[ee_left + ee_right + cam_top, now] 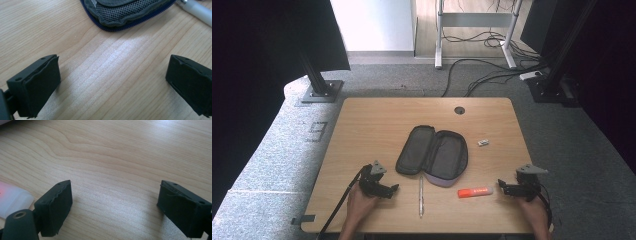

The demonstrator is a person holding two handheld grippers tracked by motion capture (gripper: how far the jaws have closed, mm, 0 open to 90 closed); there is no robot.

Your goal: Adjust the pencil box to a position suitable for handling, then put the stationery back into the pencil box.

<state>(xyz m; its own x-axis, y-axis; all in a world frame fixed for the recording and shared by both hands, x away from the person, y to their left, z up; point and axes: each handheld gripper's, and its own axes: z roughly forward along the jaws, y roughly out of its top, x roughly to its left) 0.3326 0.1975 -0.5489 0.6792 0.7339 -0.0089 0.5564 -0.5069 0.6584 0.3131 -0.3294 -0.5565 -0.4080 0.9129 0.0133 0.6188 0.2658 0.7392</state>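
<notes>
My left hand-held gripper [385,189] sits low on the worktop [362,130], jaws apart, empty. The pen [421,196] lies just to its right — long axis running away from me. My right hand-held gripper [506,189], also open, is nearer the orange marker [475,192].

A small white eraser [483,143] lies alone on the wooden table [372,120] — (cables [492,70] trail beyond).

black grippers [379,184], grey plates
</notes>
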